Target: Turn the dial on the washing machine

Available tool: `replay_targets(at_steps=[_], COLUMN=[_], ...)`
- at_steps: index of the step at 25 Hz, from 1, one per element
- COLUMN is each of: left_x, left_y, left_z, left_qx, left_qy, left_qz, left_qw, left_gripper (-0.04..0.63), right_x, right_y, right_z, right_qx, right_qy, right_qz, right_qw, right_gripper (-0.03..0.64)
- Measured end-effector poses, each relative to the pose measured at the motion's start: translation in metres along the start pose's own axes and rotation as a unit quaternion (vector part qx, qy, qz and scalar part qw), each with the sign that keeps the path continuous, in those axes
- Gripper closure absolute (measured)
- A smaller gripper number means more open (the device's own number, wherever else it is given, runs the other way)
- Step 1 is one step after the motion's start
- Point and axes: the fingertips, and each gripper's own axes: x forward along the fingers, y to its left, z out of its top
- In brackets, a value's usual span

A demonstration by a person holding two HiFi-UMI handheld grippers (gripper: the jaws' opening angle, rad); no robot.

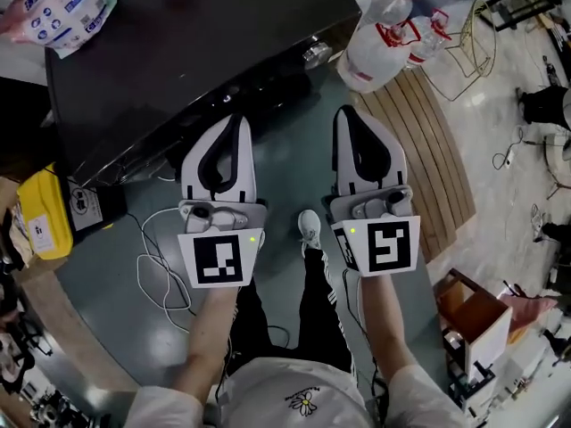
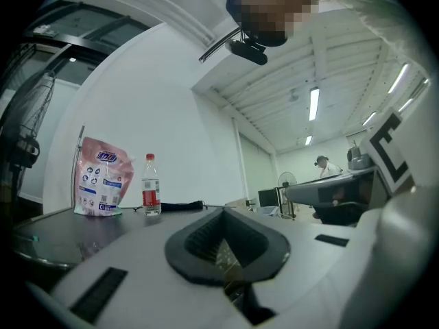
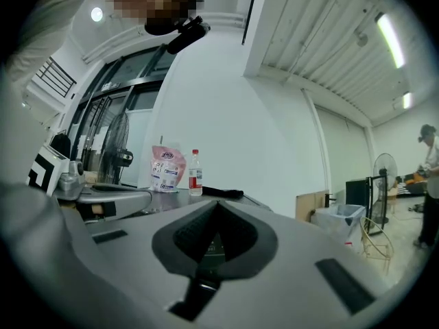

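Forearms in the foreground carry the left gripper [image 1: 235, 118] and right gripper [image 1: 346, 111] side by side, each with its jaws pressed together at the tips and holding nothing. Just beyond their tips stands the black-topped washing machine [image 1: 178, 43]. What looks like its dial [image 1: 314, 54], a small shiny knob, sits on its front near the right corner. A pink pouch [image 1: 58, 3] lies on the machine's top.
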Motion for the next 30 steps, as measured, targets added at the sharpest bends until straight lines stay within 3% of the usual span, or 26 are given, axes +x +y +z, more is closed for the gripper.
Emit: replay_targets(at_steps=[6, 15, 23, 30], left_x=[-0.002, 0.006, 0.004, 0.004], left_y=[-0.009, -0.015, -0.02, -0.02], left_z=[-0.033, -0.029, -0.035, -0.051], left_qx=[0.003, -0.001, 0.0, 0.003], left_qy=[0.013, 0.005, 0.018, 0.033], left_qz=[0.002, 0.006, -0.004, -0.007], left_qw=[0.9999, 1.0, 0.9998, 0.9994], left_gripper=[0.597, 0.597, 0.597, 0.597], right_x=[-0.002, 0.004, 0.054, 0.096], right_y=[0.004, -0.008, -0.034, -0.061], right_z=[-0.039, -0.047, -0.071, -0.108], right_qx=[-0.004, -0.011, -0.07, -0.12], right_qy=[0.019, 0.026, 0.033, 0.083], right_qz=[0.016, 0.026, 0.049, 0.056], right_qw=[1.0, 0.999, 0.996, 0.988], right_gripper=[0.614, 0.614, 0.615, 0.615])
